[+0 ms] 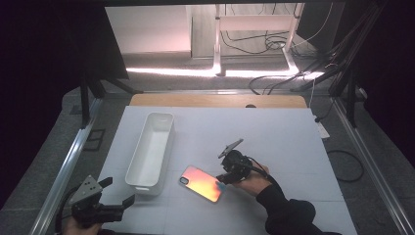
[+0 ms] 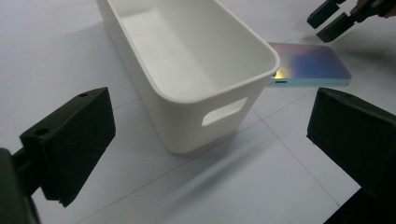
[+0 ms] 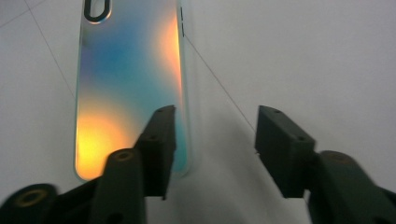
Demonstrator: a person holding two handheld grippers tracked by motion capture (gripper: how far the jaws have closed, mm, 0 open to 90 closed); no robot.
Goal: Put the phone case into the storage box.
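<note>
Right hand-held gripper (image 3: 212, 140), jaws apart, straddles iridescent phone case (image 1: 201, 183) edge to grab it; left hand-held gripper (image 1: 119, 193) waits apart near white bin (image 1: 149, 149).

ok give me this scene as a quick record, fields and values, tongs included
surface: white table top
phone case: iridescent orange-blue phone case, lying flat, camera cutout at its far end in the right gripper view
bin: white bin, empty, left of the phone case, cutout handle in its near end wall
right tongs: open, at the phone case's near end, one jaw over its edge, nothing gripped
left tongs: open, short of the bin's near end, holding nothing
contact between phone case and bin: apart
</note>
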